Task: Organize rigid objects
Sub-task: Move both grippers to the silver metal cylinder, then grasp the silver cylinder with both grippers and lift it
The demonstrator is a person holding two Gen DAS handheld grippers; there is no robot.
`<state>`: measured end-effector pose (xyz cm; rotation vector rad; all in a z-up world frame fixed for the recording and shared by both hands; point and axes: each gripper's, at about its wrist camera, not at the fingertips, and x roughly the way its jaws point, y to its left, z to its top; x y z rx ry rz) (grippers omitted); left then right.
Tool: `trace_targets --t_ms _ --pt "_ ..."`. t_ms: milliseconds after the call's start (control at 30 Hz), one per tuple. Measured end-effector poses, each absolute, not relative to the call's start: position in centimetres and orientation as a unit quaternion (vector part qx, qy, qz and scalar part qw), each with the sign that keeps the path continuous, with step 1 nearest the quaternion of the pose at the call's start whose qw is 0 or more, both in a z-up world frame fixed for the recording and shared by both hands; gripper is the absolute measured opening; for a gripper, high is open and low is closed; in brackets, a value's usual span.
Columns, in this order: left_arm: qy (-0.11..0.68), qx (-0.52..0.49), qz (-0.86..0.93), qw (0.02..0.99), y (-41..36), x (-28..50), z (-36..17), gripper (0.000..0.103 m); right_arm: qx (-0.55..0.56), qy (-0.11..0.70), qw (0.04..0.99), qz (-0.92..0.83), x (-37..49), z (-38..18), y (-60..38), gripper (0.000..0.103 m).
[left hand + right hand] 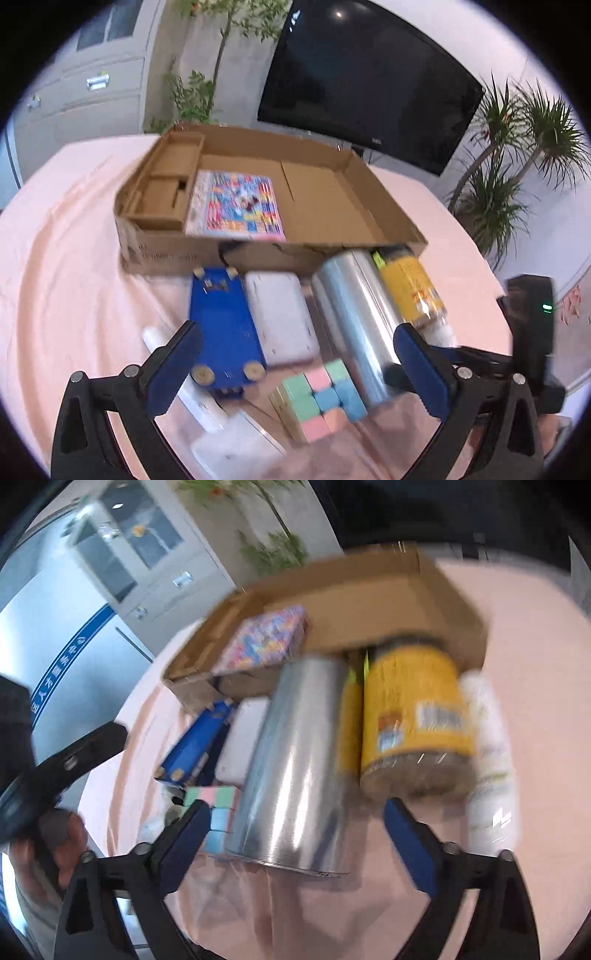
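- Left gripper (295, 354) spread wide, nothing between the blue pads, hovering over the clutter on the near part of the desk (66, 229), which wears a pink cloth.
- Right gripper (295, 834) also apart and empty; silver cylinder (295, 760) sits just ahead, between its pad lines, not touched.
- Pastel block cube (321, 398), pink/green/blue squares, lies nearest the left gripper, inside its gap, touching the silver cylinder's near end.
- White plastic pieces (221, 435) at the near edge, blurred, cut off by the gripper frame; can't identify them.
- Blue flat board (225, 325) with round tan feet at its corners, just beside a white flat case (280, 317).
- Silver cylinder lying on its side, shiny, right of the white case; yellow-label jar (413, 720) on its side against it, brown contents showing.
- White bottle (487, 760) right of the jar, heavily blurred, print unreadable.
- Cardboard box (380, 206), open and shallow, towards the far edge of the desk, behind everything else; colourful flat pack (236, 206) lies inside, beside the divider compartments.
- Right wrist view smeared throughout.
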<state>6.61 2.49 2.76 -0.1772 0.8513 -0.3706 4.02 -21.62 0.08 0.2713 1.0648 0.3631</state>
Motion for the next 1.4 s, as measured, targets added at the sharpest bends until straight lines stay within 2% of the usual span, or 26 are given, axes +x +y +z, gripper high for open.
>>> trace_targets --t_ms 67,433,500,733,933,1133,1400 --pt "0.424 -0.093 -0.194 0.88 2.0 6.1 2.2 0.101 0.151 0.501 0.834 0.174 3.8 -0.9 -21.4 0.081" --pt "0.505 -0.176 -0.323 0.781 -0.6 0.2 -0.4 0.1 0.057 0.529 0.822 0.203 -6.4 0.0 -21.3 0.082" --pt "0.523 -0.181 -0.329 0.765 -1.4 -0.4 -1.4 0.1 0.071 0.521 0.817 0.235 -7.6 0.7 -21.8 0.081" --pt "0.574 -0.207 -0.315 0.726 -2.1 0.5 -4.7 0.086 0.14 0.558 0.768 0.281 -5.9 -1.3 -23.4 0.083" --pt "0.578 -0.229 -0.326 0.713 -2.1 0.8 -5.7 0.083 0.103 0.565 0.769 0.28 -5.4 -1.9 -20.4 0.09" --pt "0.529 -0.169 -0.323 0.766 -2.8 -0.2 -1.3 0.082 0.069 0.539 0.8 0.255 -5.6 0.6 -19.2 0.088" --pt "0.413 -0.101 -0.332 0.842 -3.0 3.5 9.6 0.082 0.046 0.399 0.881 0.25 -2.4 11.7 -19.5 0.086"
